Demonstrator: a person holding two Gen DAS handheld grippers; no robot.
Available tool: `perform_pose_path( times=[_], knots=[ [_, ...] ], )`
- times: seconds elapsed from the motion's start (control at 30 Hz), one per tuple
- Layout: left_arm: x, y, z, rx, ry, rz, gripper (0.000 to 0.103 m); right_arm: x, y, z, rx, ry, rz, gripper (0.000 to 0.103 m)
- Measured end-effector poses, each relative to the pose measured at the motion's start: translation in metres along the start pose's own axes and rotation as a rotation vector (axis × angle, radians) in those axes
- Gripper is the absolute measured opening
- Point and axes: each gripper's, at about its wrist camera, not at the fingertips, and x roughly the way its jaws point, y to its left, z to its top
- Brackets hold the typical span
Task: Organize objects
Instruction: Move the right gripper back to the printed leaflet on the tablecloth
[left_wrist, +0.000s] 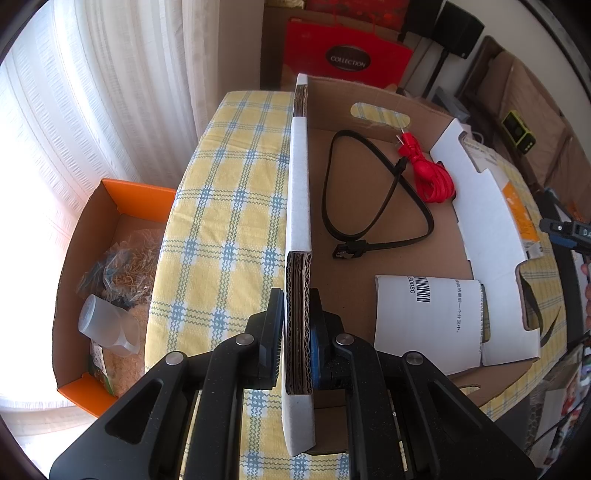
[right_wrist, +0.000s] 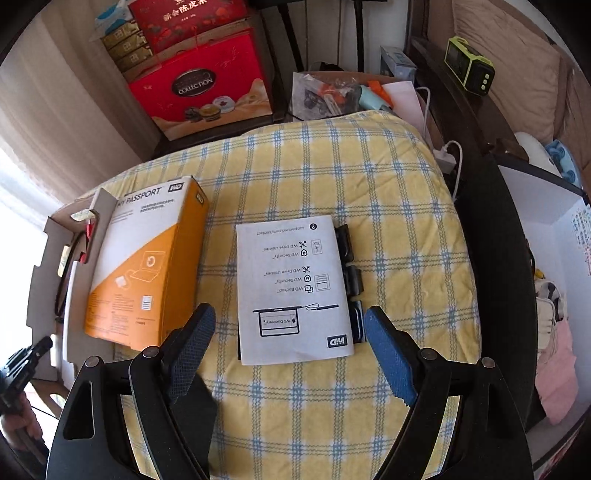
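My left gripper (left_wrist: 297, 299) is shut on the left side wall of an open cardboard box (left_wrist: 298, 177) that stands on the yellow checked tablecloth (left_wrist: 229, 206). Inside the box lie a black cable (left_wrist: 325, 199), a coiled red cable (left_wrist: 434, 181) and a white folded card with a barcode (left_wrist: 424, 317). My right gripper (right_wrist: 290, 314) stands open, pointing down over a white WD leaflet (right_wrist: 295, 288). The leaflet lies on a black object (right_wrist: 349, 251), mostly hidden. Nothing is between the fingers. An orange My Passport box (right_wrist: 147, 266) lies to the leaflet's left, beside the cardboard box (right_wrist: 51, 236).
An orange-edged box (left_wrist: 110, 229) with a plastic cup and packing sits on the floor left of the table. Red gift bags (left_wrist: 343, 55) stand behind. Clutter (right_wrist: 332, 92) and a white charger (right_wrist: 445, 158) lie past the table's far and right edges.
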Motion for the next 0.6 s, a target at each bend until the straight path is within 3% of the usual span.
perform_pose_path(
  times=[0.4,0.6],
  knots=[
    [0.001,-0.001,0.0,0.002,0.001,0.004,0.011,0.031,0.011,0.003,-0.056,0.034,-0.087,0.085],
    [0.001,-0.001,0.0,0.002,0.001,0.008,0.011,0.033,0.013,0.0,-0.085,0.019,-0.118,0.078]
  ],
)
